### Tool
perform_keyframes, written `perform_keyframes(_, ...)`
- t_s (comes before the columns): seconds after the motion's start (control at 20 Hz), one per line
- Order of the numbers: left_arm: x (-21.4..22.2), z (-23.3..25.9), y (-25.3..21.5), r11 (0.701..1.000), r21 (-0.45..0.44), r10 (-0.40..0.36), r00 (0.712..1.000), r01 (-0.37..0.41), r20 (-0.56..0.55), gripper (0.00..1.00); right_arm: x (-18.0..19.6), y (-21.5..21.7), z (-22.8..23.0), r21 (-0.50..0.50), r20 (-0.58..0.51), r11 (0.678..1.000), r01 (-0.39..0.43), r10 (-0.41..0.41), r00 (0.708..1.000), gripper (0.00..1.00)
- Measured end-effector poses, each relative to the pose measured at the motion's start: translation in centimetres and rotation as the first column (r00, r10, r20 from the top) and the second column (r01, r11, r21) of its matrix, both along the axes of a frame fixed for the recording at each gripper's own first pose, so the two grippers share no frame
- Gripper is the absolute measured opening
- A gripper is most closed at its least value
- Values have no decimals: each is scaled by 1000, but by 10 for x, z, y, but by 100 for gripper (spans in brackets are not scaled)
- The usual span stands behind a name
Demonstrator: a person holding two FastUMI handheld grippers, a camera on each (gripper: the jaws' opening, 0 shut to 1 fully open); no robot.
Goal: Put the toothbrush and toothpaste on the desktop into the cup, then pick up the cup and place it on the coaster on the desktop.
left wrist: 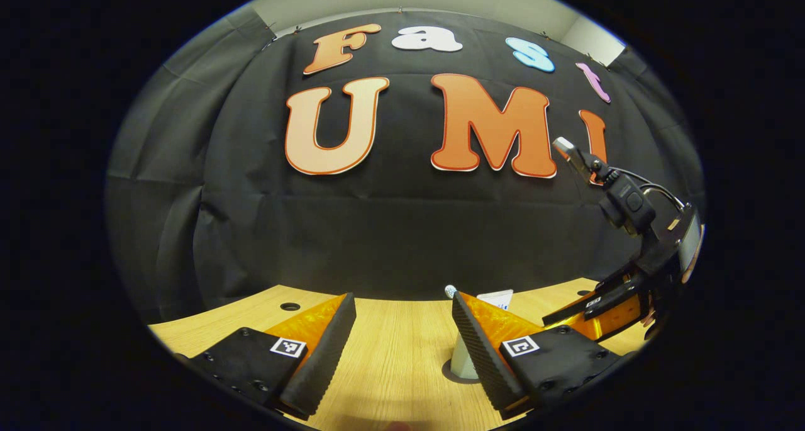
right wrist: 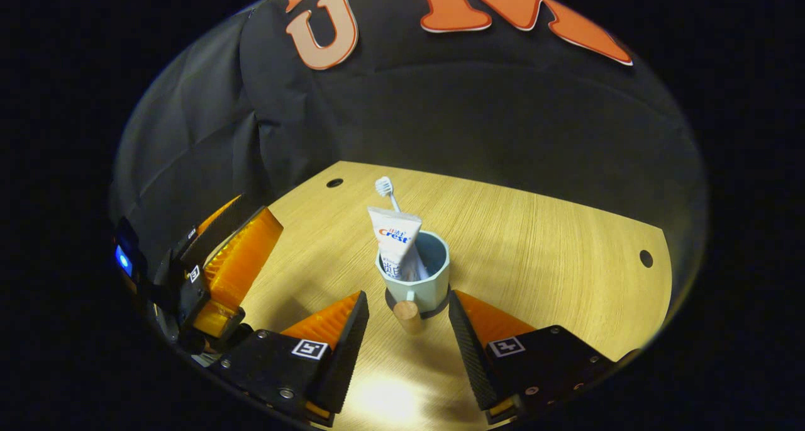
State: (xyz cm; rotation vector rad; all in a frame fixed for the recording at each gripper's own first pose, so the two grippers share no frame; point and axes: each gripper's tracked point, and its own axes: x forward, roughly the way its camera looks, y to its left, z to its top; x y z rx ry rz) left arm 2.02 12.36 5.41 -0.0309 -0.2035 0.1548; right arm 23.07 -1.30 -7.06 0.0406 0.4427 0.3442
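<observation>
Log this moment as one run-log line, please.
toothbrush and toothpaste: in cup | cup: on desk | right gripper: open, fingers flanking cup handle | left gripper: open, idle

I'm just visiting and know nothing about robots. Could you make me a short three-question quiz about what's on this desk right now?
1. True or false: the toothbrush and the toothpaste both stand inside the cup.
2. In the right gripper view, the right hand-held gripper is: A) clamped on the cup; B) open, with the cup's handle between its fingers; C) holding the toothbrush.
3. Fill in: the cup stands on the wooden ____.

Key: 1 true. 2 B: the fingers stand apart on either side of the handle, pressing on nothing. 3 desk.
</observation>
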Motion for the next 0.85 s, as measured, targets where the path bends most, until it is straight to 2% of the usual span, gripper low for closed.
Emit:
perform_keyframes(0.2,-10,18,-13,1000,18,-9,999,9,31,99,2,-22,6,1,104,998,61,-61,993,82)
perform_keyframes(0.4,-13,31,-37,999,25,-38,998,37,46,99,1,-38,23,58,214,993,103,-113,970,84)
perform_keyframes(0.55,-17,40,-56,997,44,-61,997,58,57,99,-1,-57,37,84,313,984,155,-173,934,84)
perform_keyframes(0.85,-22,48,-91,993,67,-97,993,92,69,97,-17,-96,62,117,460,960,255,-280,842,84)
